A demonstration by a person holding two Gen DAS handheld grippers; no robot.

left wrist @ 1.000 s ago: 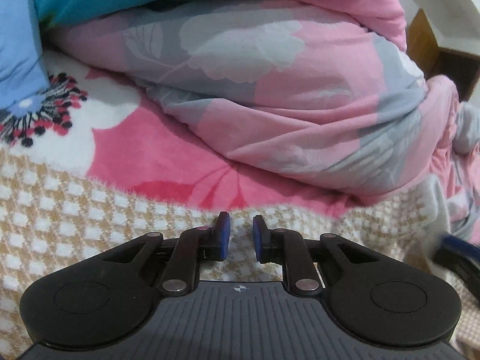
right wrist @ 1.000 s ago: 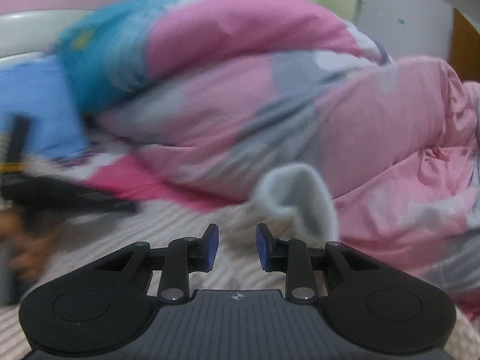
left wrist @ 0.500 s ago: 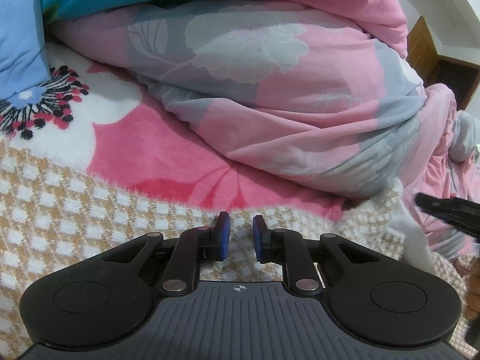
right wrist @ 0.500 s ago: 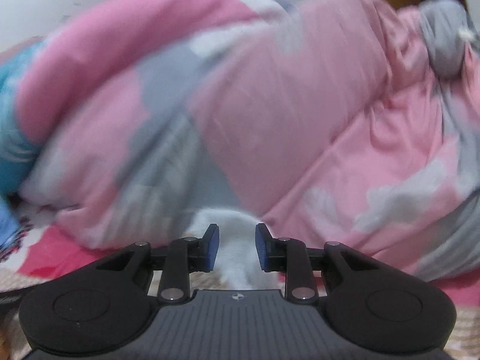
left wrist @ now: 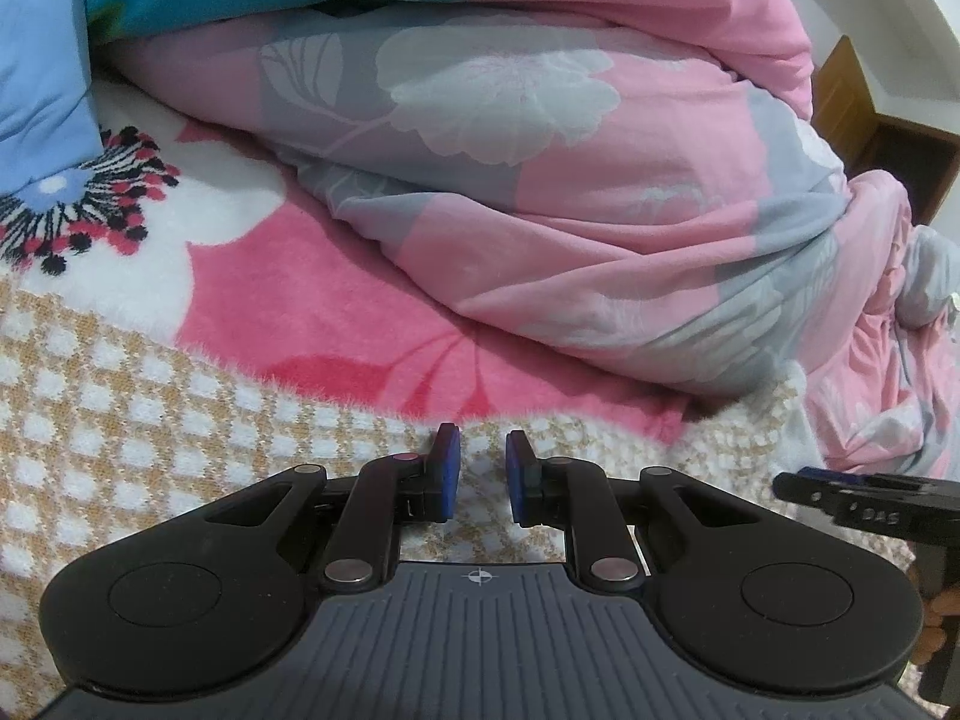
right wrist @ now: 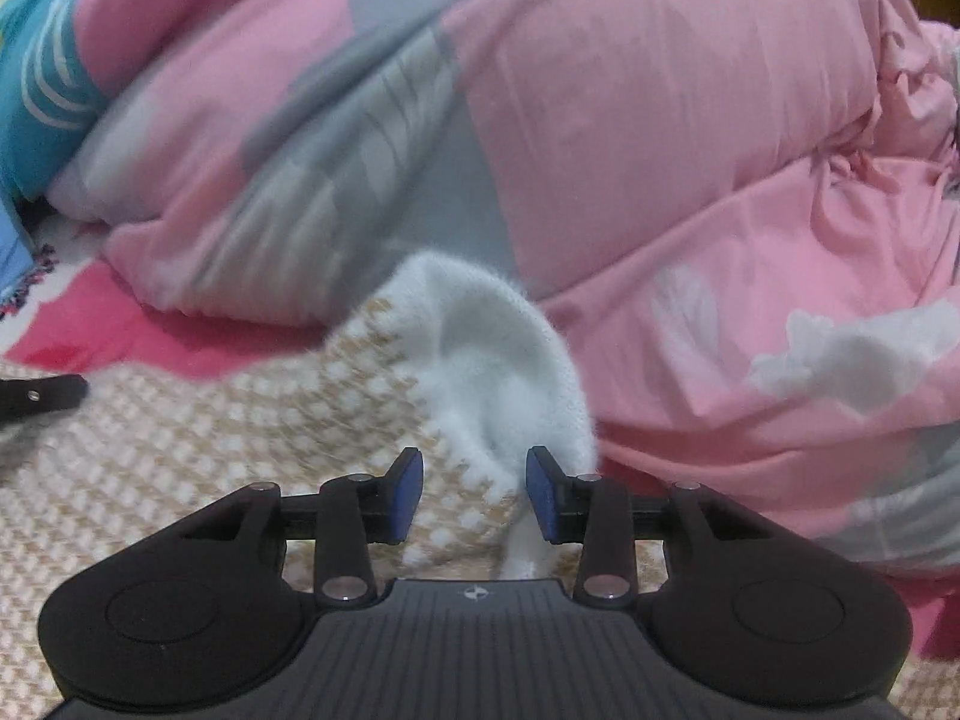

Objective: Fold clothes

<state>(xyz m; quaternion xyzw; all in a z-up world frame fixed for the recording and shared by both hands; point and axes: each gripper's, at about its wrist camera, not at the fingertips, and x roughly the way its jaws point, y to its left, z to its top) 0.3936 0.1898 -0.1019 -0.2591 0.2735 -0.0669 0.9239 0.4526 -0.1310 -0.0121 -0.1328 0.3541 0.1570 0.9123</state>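
Observation:
A tan-and-white checked knit garment (left wrist: 120, 420) lies flat on the bed under both grippers. My left gripper (left wrist: 483, 468) hovers over its far edge, its jaws a narrow gap apart with nothing pinched between them. In the right wrist view the garment (right wrist: 210, 450) has a corner turned up, showing its fluffy white inner side (right wrist: 498, 348). My right gripper (right wrist: 474, 492) is opening; the fabric lies between its pads, and they do not press on it. The right gripper (left wrist: 864, 495) also shows at the right edge of the left wrist view.
A bulky pink-and-grey floral quilt (left wrist: 570, 180) is heaped right behind the garment. Under it lies a pink flowered blanket (left wrist: 300, 300). A blue pillow (left wrist: 36, 60) sits at the far left, and wooden furniture (left wrist: 852, 96) stands at the far right.
My right gripper swung right and dipped toward the garment's upturned white corner, and its jaws widened. It also came into the left wrist view. The left gripper stayed put.

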